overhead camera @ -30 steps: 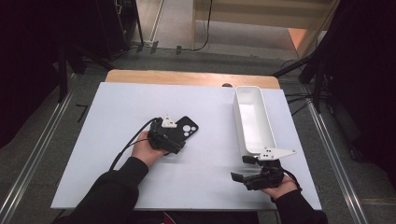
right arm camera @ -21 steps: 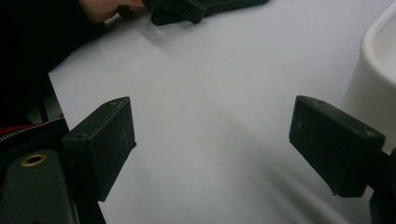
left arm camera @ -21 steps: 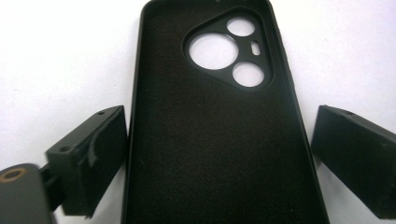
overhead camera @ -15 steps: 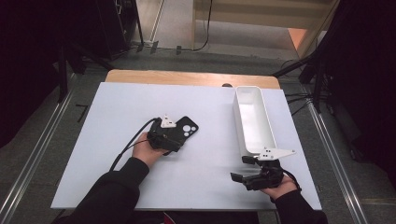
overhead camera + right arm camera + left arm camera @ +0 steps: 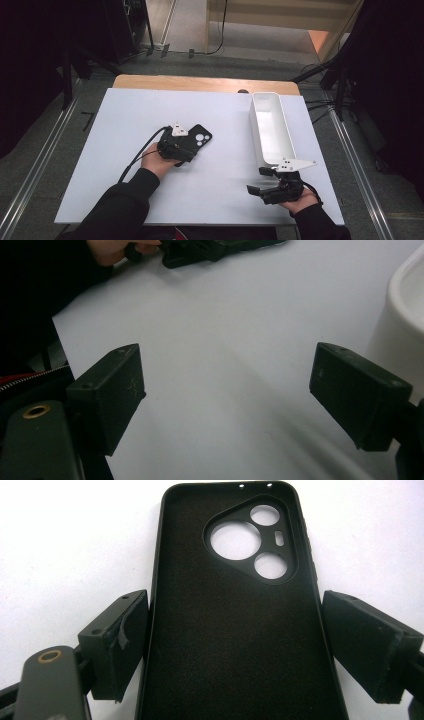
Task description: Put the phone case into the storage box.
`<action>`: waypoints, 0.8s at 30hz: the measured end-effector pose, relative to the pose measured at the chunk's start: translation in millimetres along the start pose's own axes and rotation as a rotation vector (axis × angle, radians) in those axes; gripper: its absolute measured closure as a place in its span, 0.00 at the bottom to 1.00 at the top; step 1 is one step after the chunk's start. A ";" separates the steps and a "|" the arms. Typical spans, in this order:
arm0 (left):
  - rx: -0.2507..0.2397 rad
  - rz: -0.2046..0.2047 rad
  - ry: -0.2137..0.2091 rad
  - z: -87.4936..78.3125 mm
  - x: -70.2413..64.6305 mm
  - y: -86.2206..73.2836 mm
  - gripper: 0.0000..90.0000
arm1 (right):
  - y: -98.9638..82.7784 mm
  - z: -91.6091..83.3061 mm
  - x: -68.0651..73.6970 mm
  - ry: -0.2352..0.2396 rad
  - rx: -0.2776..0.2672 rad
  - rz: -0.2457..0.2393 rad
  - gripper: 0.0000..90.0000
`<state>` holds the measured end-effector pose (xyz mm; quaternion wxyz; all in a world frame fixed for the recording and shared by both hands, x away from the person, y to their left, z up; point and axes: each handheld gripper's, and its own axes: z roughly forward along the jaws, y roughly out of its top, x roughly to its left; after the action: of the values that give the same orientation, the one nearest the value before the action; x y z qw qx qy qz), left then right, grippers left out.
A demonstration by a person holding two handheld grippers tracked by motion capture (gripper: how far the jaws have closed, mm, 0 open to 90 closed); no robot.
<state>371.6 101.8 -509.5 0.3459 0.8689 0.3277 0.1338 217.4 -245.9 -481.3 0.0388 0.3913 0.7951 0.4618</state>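
Black phone case (image 5: 235,630) lies inside-up near table (image 5: 125,115) middle. Left claw (image 5: 192,149) straddles its near end, jaws just closing in, left pad at case edge, right pad just clear. Right claw (image 5: 261,181) near front right corner, wide open, empty, beside white tray (image 5: 260,107).

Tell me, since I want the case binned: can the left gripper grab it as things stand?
Probably yes: the left gripper straddles the case, its jaws just closing in, nothing between.
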 end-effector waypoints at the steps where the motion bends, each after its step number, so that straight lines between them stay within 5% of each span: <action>1: 0.000 -0.010 -0.009 -0.2 0.9 0.1 0.16 | 0.0 0.0 -0.1 0.000 -0.001 0.000 0.14; 24: -0.074 -0.053 -0.037 -33.1 -2.2 17.7 0.16 | 0.8 -0.8 0.7 0.006 -0.007 -0.001 0.15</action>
<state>363.2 107.7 -473.3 0.3874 0.8488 0.3388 0.1208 217.1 -245.8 -480.0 0.0381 0.3894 0.7937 0.4658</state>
